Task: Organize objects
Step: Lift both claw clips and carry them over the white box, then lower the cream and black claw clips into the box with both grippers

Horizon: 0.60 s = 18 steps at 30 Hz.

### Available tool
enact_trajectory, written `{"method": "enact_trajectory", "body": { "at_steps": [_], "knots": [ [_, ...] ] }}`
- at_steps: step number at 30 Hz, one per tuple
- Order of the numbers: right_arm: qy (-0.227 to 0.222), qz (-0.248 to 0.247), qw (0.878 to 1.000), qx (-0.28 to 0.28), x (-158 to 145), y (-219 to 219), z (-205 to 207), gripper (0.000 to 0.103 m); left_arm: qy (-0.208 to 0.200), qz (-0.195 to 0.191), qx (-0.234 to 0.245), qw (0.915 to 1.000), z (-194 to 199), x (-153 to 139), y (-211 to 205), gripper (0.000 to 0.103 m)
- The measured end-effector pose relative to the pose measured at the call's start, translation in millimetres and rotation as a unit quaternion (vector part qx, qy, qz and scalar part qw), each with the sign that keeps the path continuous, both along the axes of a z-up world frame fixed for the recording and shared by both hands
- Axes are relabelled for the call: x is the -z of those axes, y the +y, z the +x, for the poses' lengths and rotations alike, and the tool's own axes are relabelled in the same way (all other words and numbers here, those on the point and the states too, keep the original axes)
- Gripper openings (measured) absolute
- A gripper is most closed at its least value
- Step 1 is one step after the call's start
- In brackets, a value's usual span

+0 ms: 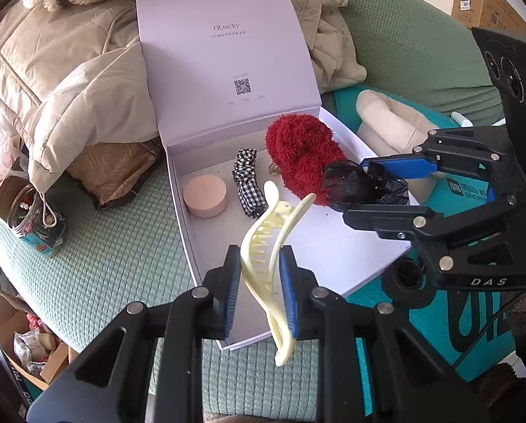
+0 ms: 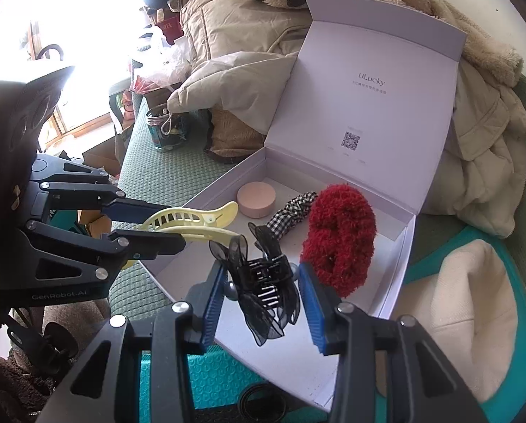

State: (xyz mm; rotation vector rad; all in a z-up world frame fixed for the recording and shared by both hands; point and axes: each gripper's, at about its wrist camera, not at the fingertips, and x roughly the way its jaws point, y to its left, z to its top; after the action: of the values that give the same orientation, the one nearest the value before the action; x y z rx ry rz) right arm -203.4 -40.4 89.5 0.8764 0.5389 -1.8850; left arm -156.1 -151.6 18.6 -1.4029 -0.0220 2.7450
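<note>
An open white box (image 1: 333,246) (image 2: 397,268) lies on the green couch, lid up. Inside are a pink round puff (image 1: 205,195) (image 2: 256,199), a black-and-white checked scrunchie (image 1: 248,183) (image 2: 293,213) and a fluffy red scrunchie (image 1: 300,151) (image 2: 338,236). My left gripper (image 1: 259,296) (image 2: 146,225) is shut on a pale yellow hair claw (image 1: 266,246) (image 2: 192,220), held above the box's front left edge. My right gripper (image 2: 261,303) (image 1: 368,190) is shut on a black bow hair clip (image 2: 259,282) (image 1: 361,185), held above the box beside the red scrunchie.
A beige puffer jacket (image 1: 69,81) (image 2: 234,35) is heaped behind and left of the box. A glass jar (image 1: 34,218) (image 2: 164,127) lies on the green cover at left. A cream cushion (image 1: 390,120) (image 2: 467,303) sits on a teal mat (image 2: 199,377) at right.
</note>
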Motion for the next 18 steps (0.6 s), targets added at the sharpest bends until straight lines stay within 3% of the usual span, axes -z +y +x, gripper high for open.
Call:
{"method": "enact_trajectory", "body": {
  "at_steps": [18],
  "knots": [
    [-0.012,0.016,1.000,-0.005,17,-25,-25,0.042,-0.028,-0.007,0.011,0.9995,-46,29,-13,0.021]
  ]
}}
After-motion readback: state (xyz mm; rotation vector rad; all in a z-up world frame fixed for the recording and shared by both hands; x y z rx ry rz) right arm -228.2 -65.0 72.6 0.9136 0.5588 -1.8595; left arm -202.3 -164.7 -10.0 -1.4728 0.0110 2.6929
